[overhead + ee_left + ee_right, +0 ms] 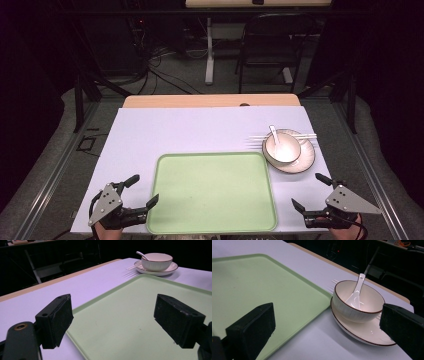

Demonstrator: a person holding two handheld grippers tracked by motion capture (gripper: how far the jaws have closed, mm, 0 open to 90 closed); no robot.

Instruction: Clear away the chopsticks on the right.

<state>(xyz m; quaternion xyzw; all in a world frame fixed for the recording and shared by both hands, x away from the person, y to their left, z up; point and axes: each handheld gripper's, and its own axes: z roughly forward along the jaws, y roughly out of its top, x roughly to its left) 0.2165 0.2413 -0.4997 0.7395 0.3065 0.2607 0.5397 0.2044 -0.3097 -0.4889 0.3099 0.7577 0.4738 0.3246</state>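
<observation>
Bench (pixel 200 132) covered in a pale lilac sheet. Green tray (pixel 212 220) sits at the near middle, bare. Beyond its far right corner, just beside it but apart: a cream plate (pixel 306 162) with a dark rim, a ribbed bowl (pixel 282 148) standing upright on it, a white spoon (pixel 275 135) leaning in the bowl with its handle up over the far rim. A pair of pale chopsticks (pixel 260 137) lies across the plate's far edge, tips pointing left onto the sheet.

Left tongs (pixel 142 192) at the tray's near left corner, spread wide, nothing between them; the left gripper view has one pad over the sheet and the other over the tray. Right tongs (pixel 309 191) at the near right, on the sheet just short of the plate, also spread wide and holding nothing. The right gripper view looks straight at the bowl and plate, framed between its two pads.

Reading: this looks like the start, a reach not yet made. The dishes stand off the tray and the tray is empty, so loading the tray seems the likely work. Right tongs are nearest the stack. Next move probably calls for going forward to the plate or bowl rim, one jaw inside and one outside, then closing firmly. Glazed rim may slip; spoon and chopsticks are loose and could roll if the stack tilts.
</observation>
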